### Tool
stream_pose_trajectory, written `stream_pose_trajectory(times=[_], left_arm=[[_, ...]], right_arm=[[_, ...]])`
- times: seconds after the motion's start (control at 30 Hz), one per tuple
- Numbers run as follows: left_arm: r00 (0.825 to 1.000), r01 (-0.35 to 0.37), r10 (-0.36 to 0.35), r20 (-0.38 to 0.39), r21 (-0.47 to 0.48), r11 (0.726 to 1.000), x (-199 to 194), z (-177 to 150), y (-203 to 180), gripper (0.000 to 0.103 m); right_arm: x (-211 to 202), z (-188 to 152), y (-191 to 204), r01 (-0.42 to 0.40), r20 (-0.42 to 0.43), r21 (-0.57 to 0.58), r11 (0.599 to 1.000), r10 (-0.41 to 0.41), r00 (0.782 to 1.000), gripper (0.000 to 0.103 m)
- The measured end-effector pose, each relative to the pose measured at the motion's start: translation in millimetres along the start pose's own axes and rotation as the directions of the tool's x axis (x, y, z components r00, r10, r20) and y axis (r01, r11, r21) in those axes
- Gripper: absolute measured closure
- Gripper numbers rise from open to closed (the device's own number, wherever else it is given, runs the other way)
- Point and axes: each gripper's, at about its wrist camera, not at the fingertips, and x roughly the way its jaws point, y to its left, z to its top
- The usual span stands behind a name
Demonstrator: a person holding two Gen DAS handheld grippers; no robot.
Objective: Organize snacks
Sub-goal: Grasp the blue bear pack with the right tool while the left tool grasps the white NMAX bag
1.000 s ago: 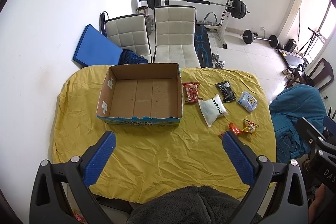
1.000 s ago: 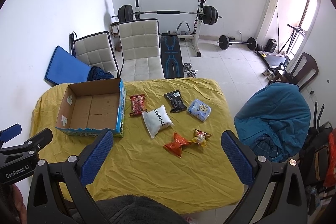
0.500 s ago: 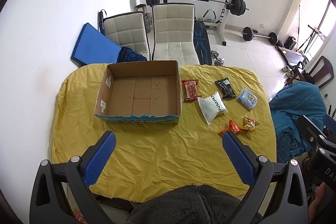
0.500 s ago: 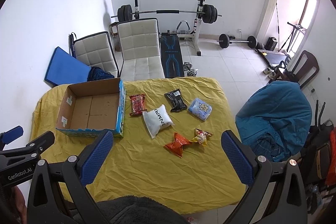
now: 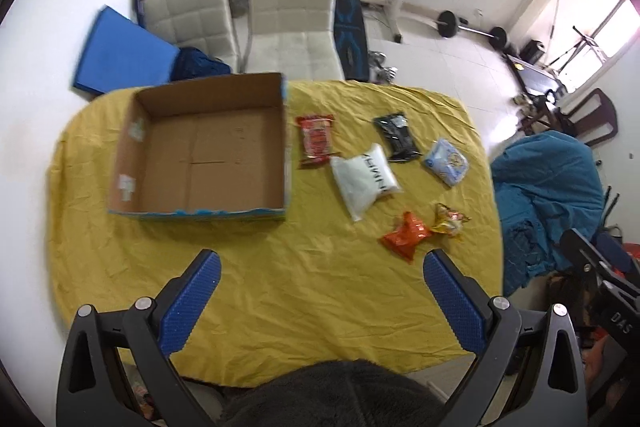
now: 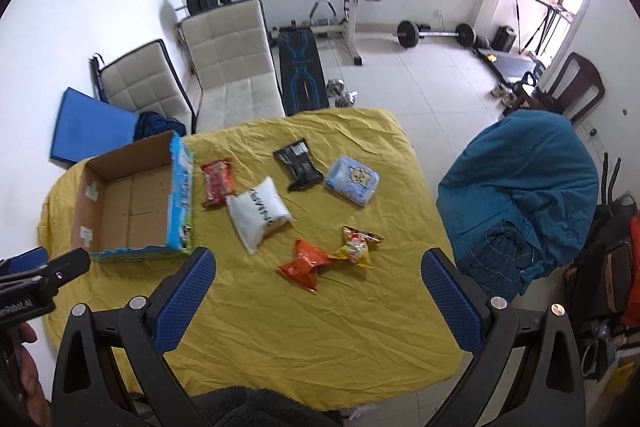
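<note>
Snacks lie loose on the yellow tabletop (image 5: 280,287), and both claws hang above it, wide open and holding nothing.

The left claw (image 5: 320,291) and the right claw (image 6: 318,287) are over the near edge, well back from the cardboard box (image 5: 208,155). Just beside the box, on the side away from the wall, is a red pack (image 5: 316,141). Touching that pack is a white bag (image 5: 364,179). Farther from the box sit a black pack (image 5: 396,137) and a light blue pack (image 5: 448,163). An orange bag (image 6: 304,263) and a yellow bag (image 6: 358,245) touch each other, nearest the claws. The box is empty inside.
</note>
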Motion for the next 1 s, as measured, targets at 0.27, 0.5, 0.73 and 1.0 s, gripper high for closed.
stream_pose_trajectory(times=[0.27, 0.5, 0.73, 1.0], left_arm=[[0.977, 0.008, -0.013, -0.213, -0.021, 1.000, 147, 50, -37, 0.000], [0.917, 0.018, -0.056, -0.396, -0.100, 0.995, 268, 76, -52, 0.000], [0.857, -0.006, -0.080, -0.509, -0.166, 0.986, 341, 89, -56, 0.000], [0.799, -0.028, -0.108, -0.591, -0.216, 0.976, 391, 85, -58, 0.000]], right_arm=[[174, 59, -51, -0.021, -0.188, -0.180, 0.984, -0.013, 0.982, 0.000], [338, 91, -51, -0.054, -0.324, -0.451, 0.891, -0.107, 0.940, 0.000], [443, 94, -42, -0.145, -0.454, -0.521, 0.841, -0.129, 0.881, 0.000], [493, 97, -46, -0.216, -0.567, -0.387, 0.896, -0.046, 0.822, 0.020]])
